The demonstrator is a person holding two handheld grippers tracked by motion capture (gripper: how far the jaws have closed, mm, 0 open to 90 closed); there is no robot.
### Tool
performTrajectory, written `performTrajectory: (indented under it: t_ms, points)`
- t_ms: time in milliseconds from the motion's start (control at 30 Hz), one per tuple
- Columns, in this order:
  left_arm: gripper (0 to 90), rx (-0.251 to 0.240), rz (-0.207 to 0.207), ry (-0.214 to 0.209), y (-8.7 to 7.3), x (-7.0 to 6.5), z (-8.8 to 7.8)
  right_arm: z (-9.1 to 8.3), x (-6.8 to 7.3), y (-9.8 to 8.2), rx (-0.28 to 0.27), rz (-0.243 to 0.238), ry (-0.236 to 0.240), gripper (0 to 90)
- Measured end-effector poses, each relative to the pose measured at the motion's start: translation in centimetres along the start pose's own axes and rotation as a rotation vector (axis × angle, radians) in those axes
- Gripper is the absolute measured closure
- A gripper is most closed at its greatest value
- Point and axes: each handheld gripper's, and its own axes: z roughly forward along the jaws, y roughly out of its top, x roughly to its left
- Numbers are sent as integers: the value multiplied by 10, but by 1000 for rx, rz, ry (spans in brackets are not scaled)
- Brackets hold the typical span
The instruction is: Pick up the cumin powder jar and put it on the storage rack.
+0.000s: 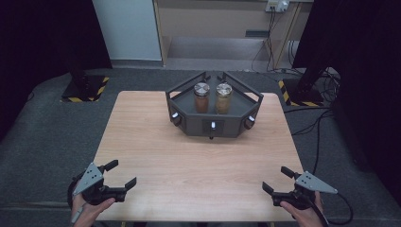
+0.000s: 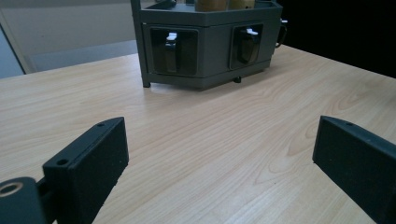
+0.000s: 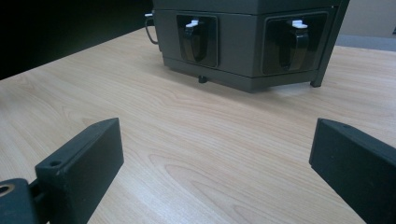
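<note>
Pale wood grain ran across the table, and both grippers sat low at its near edge, well apart from each other. The left gripper was held in the person's left hand at the near left corner, angled inward toward the table's middle, its jaws spread wide with nothing between them. The right gripper, gripped by the right hand at the near right corner, mirrored that pose, also angled inward with jaws wide apart and empty. Toward the far side stood a dark grey rack, well apart from both grippers, holding two jars upright side by side: a silver-lidded jar and a gold-lidded jar just beside it.
</note>
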Motion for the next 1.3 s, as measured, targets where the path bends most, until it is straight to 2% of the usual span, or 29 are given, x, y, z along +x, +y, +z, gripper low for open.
performTrajectory:
  t_ms: [267, 567, 833, 1067, 1300]
  points:
    - [22, -24, 11, 20, -1, 0, 1, 1, -3, 1, -7, -22, -6, 37]
    - [22, -42, 20, 14, -1, 3, 2, 4, -7, 3, -15, -72, 7, 38]
    - [22, -35, 49, -21, 1, 3, 6, 3, -8, 2, -29, -83, 29, 37]
    - [22, -34, 49, -24, 1, 3, 5, 3, -9, 2, -25, -85, 46, 37]
    - [23, -30, 50, -28, 1, 3, 5, 3, -9, 2, -25, -83, 42, 36]
